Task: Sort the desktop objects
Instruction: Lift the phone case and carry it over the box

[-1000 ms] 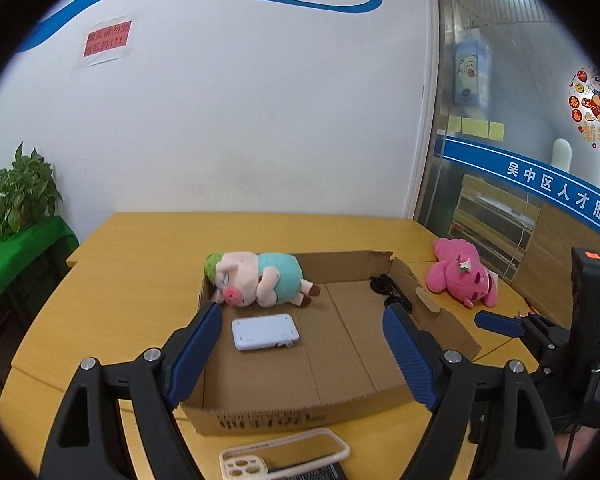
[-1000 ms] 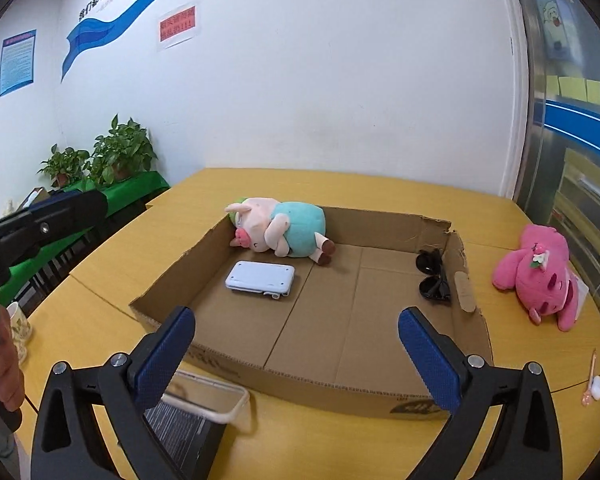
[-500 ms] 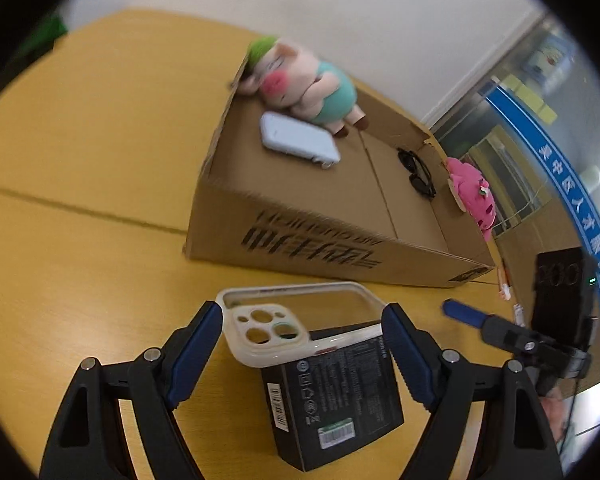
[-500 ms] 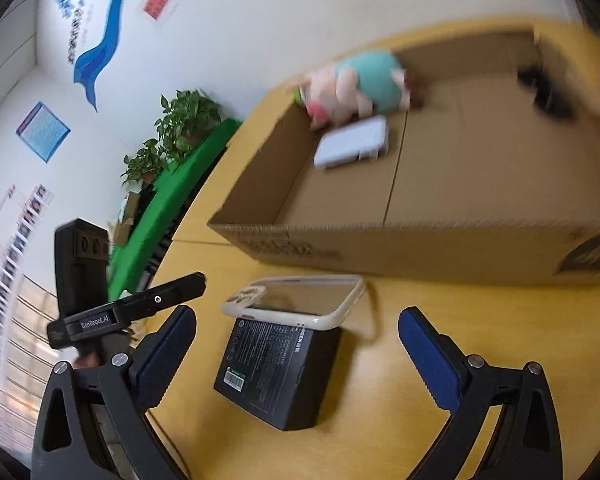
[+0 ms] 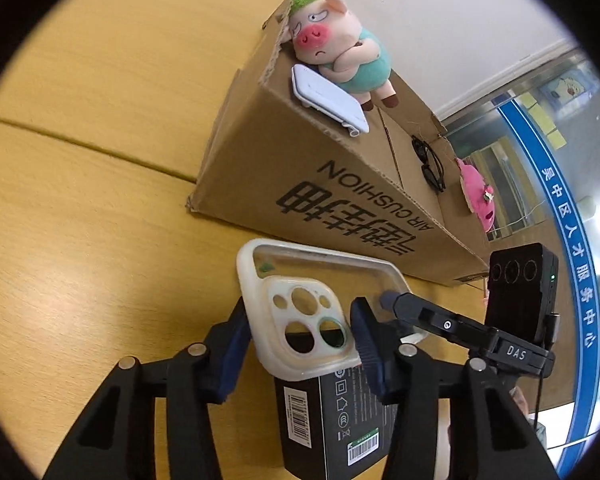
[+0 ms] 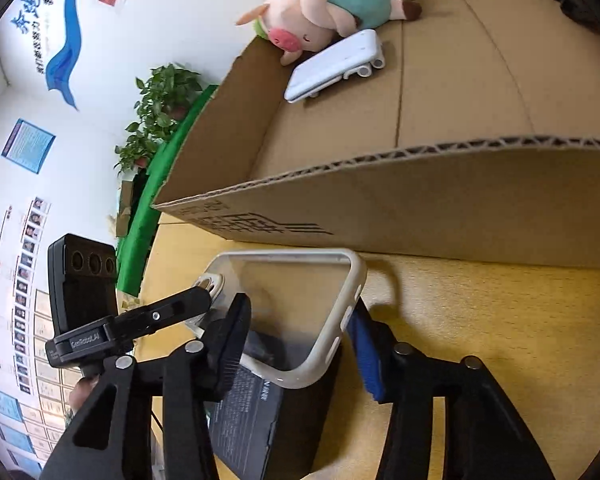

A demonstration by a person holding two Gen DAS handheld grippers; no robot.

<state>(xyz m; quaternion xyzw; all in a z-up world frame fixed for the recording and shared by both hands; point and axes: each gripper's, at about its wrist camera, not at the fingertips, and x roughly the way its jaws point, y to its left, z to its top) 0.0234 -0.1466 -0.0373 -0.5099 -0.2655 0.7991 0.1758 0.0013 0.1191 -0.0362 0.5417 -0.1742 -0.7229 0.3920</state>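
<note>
Three things already lie in the open brown cardboard box [image 5: 352, 196]: a plush pig in a teal shirt [image 5: 340, 52], a flat white device [image 5: 328, 100] and black sunglasses [image 5: 430, 162]. My left gripper [image 5: 300, 344] and right gripper [image 6: 296, 344] are both closing around the clear white-rimmed phone case [image 5: 308, 308], which rests on a black carton [image 5: 332, 424] just before the box. Outside, a pink plush [image 5: 478, 196] waits too.
</note>
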